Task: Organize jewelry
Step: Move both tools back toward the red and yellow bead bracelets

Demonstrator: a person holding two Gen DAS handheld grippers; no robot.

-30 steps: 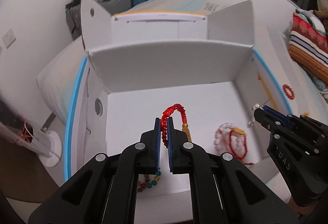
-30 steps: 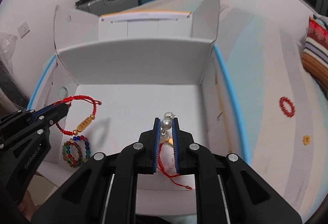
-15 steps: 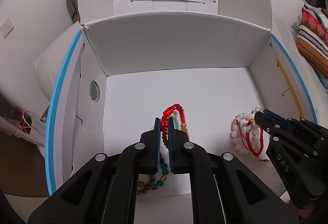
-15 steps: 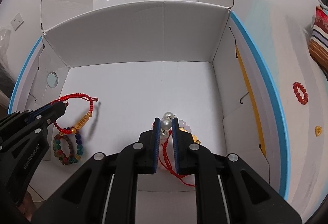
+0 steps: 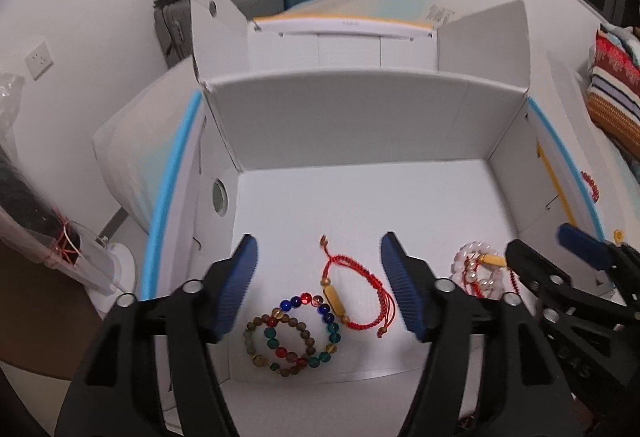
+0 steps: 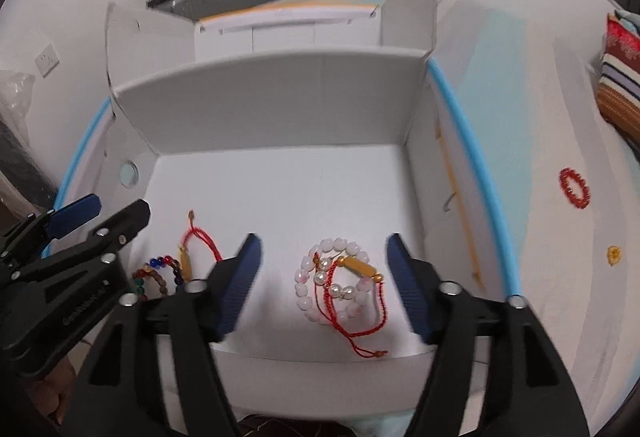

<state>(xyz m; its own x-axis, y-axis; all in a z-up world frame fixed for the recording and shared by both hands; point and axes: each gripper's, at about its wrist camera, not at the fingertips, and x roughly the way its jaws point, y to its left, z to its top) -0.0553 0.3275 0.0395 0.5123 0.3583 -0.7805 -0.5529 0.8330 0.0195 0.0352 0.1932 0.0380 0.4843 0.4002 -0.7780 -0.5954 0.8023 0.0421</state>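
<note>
Two grippers hang over the white cardboard box (image 5: 360,125): your left gripper (image 5: 318,287) and right gripper (image 6: 324,287), jaws just opened wide, nothing pinched. Box floor holds four pieces. Near its front-left corner the multicolour bead bracelet (image 5: 292,333) lies flat, touching the red cord bracelet (image 5: 352,293), whose gold tube bead runs near-to-far. Front-right: pink bead bracelet (image 6: 332,281) tangled with a second red cord bracelet (image 6: 360,317), tube bead angled across. Outside, right of the box: red bead ring (image 6: 575,188), small gold charm (image 6: 614,255).
</note>
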